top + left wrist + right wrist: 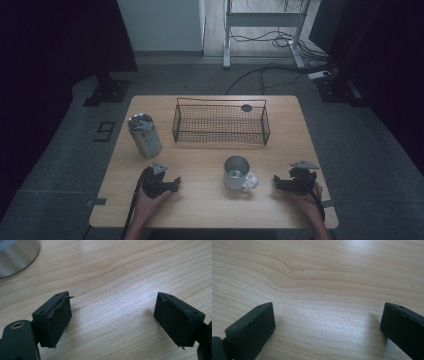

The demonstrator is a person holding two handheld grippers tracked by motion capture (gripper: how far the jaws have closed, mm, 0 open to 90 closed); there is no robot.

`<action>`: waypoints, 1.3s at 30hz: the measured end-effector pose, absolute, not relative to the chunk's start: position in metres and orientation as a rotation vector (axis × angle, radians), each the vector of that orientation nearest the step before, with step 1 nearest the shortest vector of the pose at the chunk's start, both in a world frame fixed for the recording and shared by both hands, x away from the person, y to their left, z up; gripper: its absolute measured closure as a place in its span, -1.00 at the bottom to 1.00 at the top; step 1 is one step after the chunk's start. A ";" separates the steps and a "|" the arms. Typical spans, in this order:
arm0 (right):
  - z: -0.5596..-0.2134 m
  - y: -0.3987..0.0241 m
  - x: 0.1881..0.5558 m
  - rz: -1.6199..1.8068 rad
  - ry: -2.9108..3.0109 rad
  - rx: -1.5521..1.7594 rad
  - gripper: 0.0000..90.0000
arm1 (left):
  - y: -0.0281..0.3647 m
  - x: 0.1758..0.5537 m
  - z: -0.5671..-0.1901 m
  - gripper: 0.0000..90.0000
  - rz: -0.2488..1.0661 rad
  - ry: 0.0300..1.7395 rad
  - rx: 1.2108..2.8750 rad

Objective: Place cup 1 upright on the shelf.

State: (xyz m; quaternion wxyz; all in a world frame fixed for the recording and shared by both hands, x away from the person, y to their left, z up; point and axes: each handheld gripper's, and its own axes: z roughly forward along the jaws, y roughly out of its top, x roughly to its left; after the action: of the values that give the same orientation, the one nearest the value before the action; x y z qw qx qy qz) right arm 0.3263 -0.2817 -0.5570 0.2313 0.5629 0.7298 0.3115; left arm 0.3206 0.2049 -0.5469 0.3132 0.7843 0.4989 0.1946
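Grippers both resting on table [210,210], near edge, nothing held. Left gripper [174,184] in person's left hand, jaws spread wide per left gripper view, bare wood between the pads [58,322]. Right gripper [276,181] same deal: jaws wide apart, only wood grain between them. Steel mug [237,173] stands upright betw the two, slightly closer to right gripper; handle sticks out toward the right/near side, so right gripper is facing it and is the nearer tool, mug lying just to its left in high view. My guess: right side goes for the handle or rim first. Left gripper points roughly at mug too, but farther off. Steel tumbler [144,135] w/ lid stands upright near table's left edge, beyond left gripper; its curved base shows at top-left corner of left gripper view [15,257]. Wire basket [221,123] at far middle, long axis running left-right, a small dark round item [246,107] at its far right corner, can't tell what it is. Labels/brands: none readable on mug or tumbler. Floor mark left of table reads like "9" [105,131].
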 end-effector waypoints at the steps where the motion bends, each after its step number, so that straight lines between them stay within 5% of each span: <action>1: -0.557 -0.282 0.326 0.856 2.007 1.547 -1.00 | 0.205 0.321 -0.547 -0.67 0.515 1.316 2.068; 39: -0.557 -0.281 0.329 0.849 1.987 1.562 -1.00 | 0.206 0.321 -0.547 -0.68 0.510 1.318 2.062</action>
State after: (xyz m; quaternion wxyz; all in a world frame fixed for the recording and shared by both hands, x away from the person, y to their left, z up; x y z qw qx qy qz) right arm 0.3289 -0.2815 -0.5569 0.2356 0.5693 0.7243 0.3095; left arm 0.3210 0.2065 -0.5468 0.3152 0.7828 0.5004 0.1936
